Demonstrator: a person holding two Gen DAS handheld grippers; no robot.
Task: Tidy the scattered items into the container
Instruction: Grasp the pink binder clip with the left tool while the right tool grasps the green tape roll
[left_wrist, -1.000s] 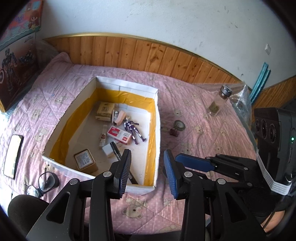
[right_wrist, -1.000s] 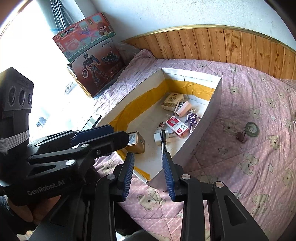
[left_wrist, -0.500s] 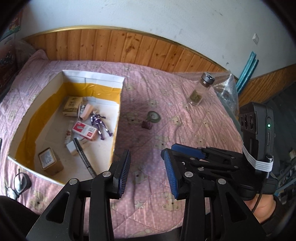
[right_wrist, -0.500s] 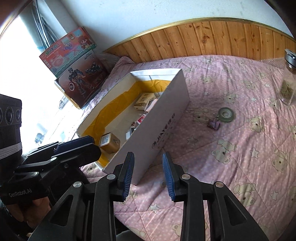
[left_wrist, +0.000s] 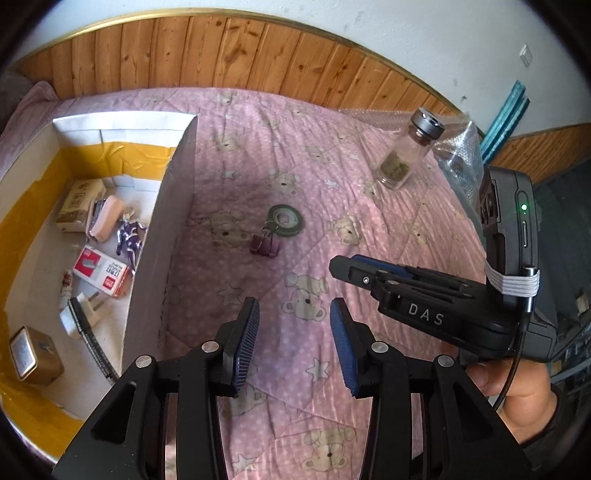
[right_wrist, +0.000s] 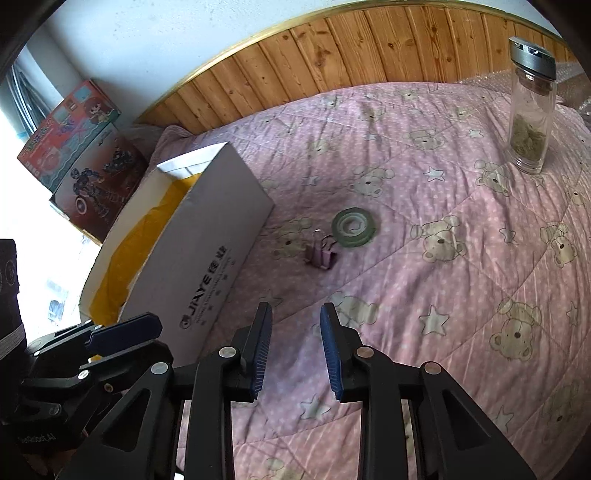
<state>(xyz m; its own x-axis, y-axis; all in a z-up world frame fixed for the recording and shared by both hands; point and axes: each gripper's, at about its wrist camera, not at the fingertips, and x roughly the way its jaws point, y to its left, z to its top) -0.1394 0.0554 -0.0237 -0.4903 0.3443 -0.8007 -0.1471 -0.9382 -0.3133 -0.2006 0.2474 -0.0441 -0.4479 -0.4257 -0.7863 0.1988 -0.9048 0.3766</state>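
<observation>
Lying outside the box (left_wrist: 177, 206): one tape roll (left_wrist: 285, 220), one binder clip (left_wrist: 264, 245), one jar (left_wrist: 408, 155).

pink bear-print quilt (left_wrist: 332, 155), wooden wall panelling (left_wrist: 236, 55), two toy boxes (right_wrist: 79, 147) by window, bubble wrap (left_wrist: 460, 162)

Pink bear-print quilt (left_wrist: 369, 206), yellow-lined white box (left_wrist: 173, 206), green tape roll (left_wrist: 285, 220), purple clip (left_wrist: 264, 246)

My two wrist views look steeply down on the bed from close above, both sharing the tape roll (left_wrist: 285, 220) (right_wrist: 355, 226) beside the box (left_wrist: 173, 206) (right_wrist: 207, 254)
</observation>
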